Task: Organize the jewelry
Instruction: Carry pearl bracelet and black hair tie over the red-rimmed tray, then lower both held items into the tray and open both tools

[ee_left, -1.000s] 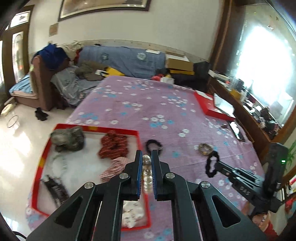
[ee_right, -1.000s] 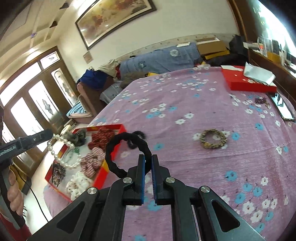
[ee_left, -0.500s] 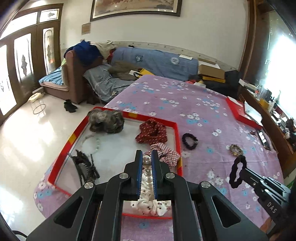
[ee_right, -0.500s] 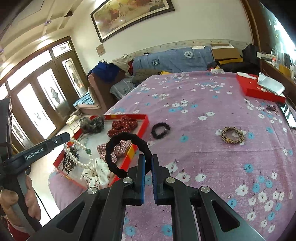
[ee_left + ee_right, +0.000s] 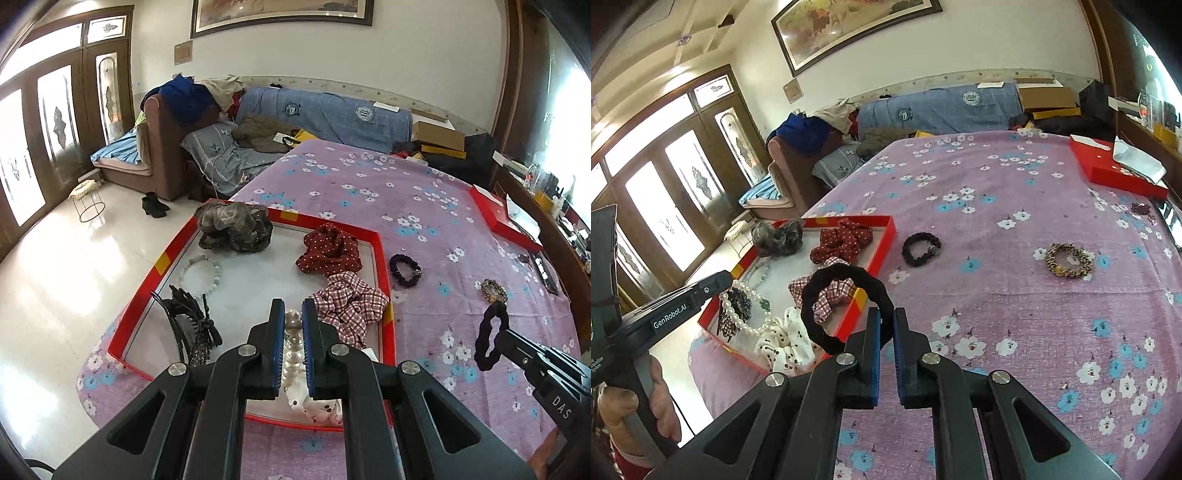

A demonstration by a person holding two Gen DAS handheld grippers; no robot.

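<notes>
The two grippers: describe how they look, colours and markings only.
Both the left gripper and the right gripper are matte black with angular linkage arms, silver round pivot bolts and blue ribbed pads inside the jaws. Side-on, white lettering shows: "GenRobot.AI" on the left, "DAS" on the right.

tray (image 5: 380, 258): red rim with yellow patches, pale grey-white floor
bedspread (image 5: 424, 206): lilac, scattered white and blue flowers
scrunchie at the tray's far right corner (image 5: 328, 249): dark red, white dots
scrunchie on the tray's right edge (image 5: 349, 304): red and white check
scrunchie at the tray's far left corner (image 5: 232, 227): mottled grey-brown
scrunchie at the tray's near edge (image 5: 785, 341): white, dark specks
bead bracelet (image 5: 201, 267): pale green-white
pearl strand (image 5: 746, 310): white, one green bead
held hair tie (image 5: 846, 306): plain black
gripper pads (image 5: 277, 339): blue
</notes>
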